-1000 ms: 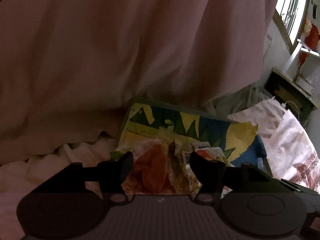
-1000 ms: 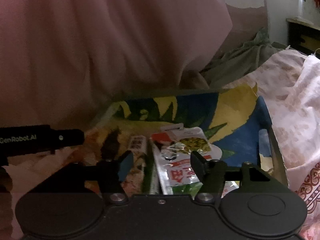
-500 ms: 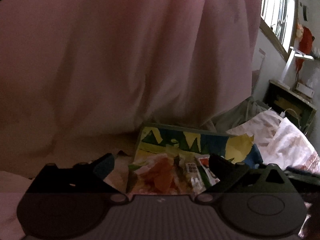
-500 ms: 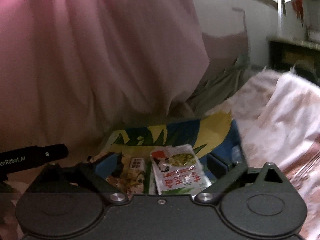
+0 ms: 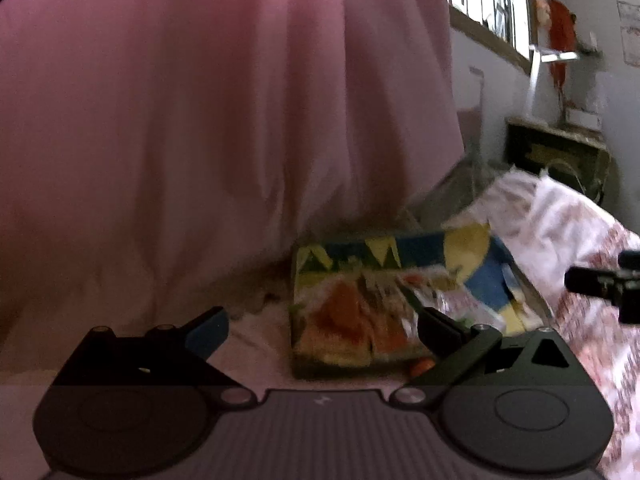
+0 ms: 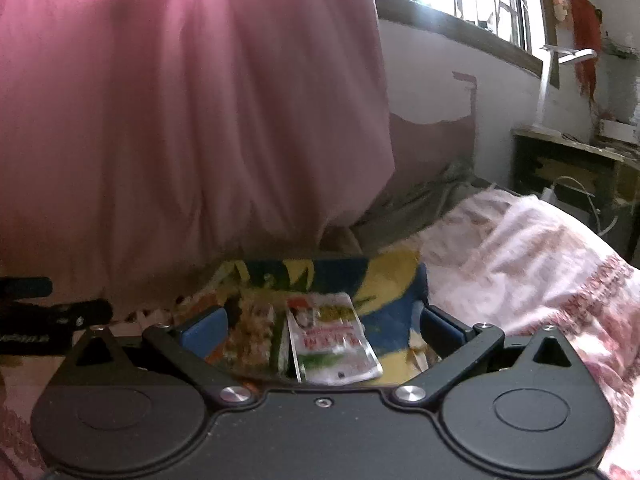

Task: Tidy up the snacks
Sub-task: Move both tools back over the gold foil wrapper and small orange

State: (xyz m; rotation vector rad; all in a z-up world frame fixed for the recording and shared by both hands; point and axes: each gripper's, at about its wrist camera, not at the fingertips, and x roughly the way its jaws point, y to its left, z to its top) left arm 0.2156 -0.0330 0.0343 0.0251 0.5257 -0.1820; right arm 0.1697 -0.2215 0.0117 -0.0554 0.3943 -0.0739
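Note:
A fabric box with a blue, yellow and green print (image 5: 404, 250) sits on the bed and holds several snack packets. In the left wrist view an orange packet (image 5: 348, 320) lies at the front of it. My left gripper (image 5: 322, 328) hovers open before the box, nothing between its fingers. In the right wrist view a white and red packet (image 6: 332, 336) lies beside a yellowish one (image 6: 252, 332) in the box (image 6: 392, 280). My right gripper (image 6: 322, 330) hangs short of them, jaws opening, with nothing between them.
A big pink quilt (image 5: 220, 120) rises right behind the box. Floral white and pink bedding (image 6: 520, 248) lies to the right, with grey cloth (image 6: 432, 192) behind. A dark cabinet (image 6: 568, 168) stands under the window at the far right.
Both grippers have spread from half open to wide open and pulled back and upward from the box. The packets stay in the box and now look smaller and farther away.

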